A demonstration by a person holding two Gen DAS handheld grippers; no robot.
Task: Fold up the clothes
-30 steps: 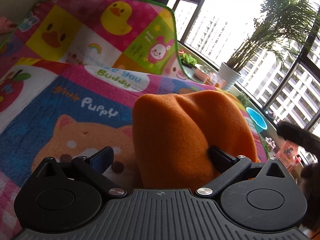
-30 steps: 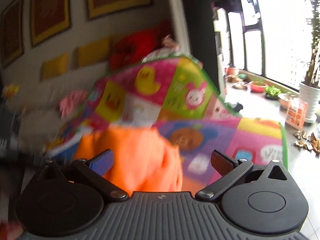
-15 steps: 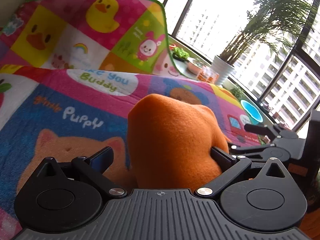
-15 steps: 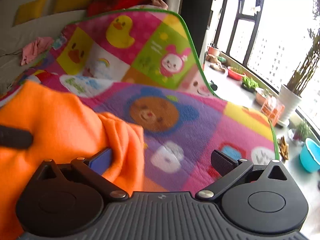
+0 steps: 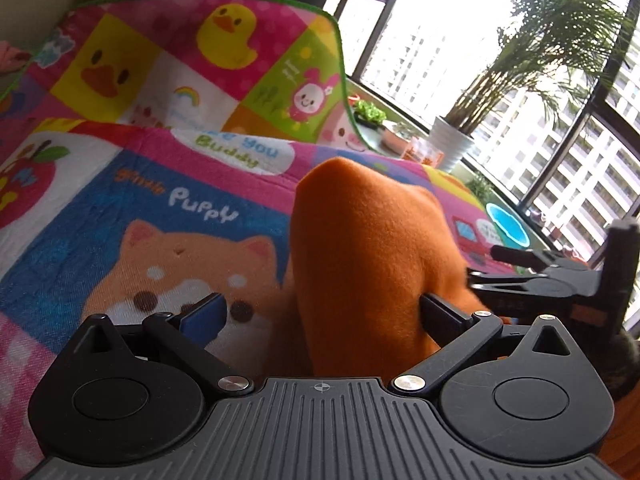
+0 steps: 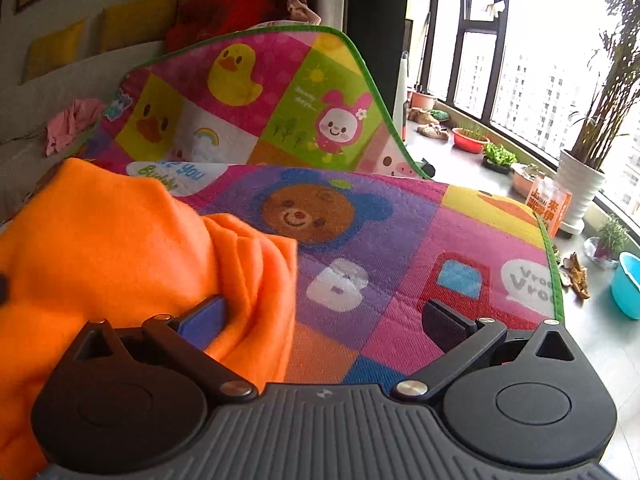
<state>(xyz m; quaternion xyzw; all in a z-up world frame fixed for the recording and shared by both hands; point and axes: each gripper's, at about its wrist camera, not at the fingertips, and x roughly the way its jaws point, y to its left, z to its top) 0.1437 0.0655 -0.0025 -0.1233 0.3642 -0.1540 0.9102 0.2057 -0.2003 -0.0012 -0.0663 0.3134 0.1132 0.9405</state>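
Orange fleece (image 5: 372,264) bunches on the cartoon play mat (image 5: 120,184); both the left gripper (image 5: 320,312) and right gripper (image 6: 324,312) have jaws spread wide, grasping nothing.

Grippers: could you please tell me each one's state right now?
Left gripper: open, bunched orange fleece garment between its fingers.
Right gripper: open, holding nothing.

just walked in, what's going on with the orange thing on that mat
A person is working an orange fleece garment with two handheld grippers over a cartoon play mat. The left gripper is open, with the bunched fleece sitting between its fingers. The right gripper is open too, its left finger against the cloth's edge. Neither has pinched it, and the garment lies in a heap, not folded.
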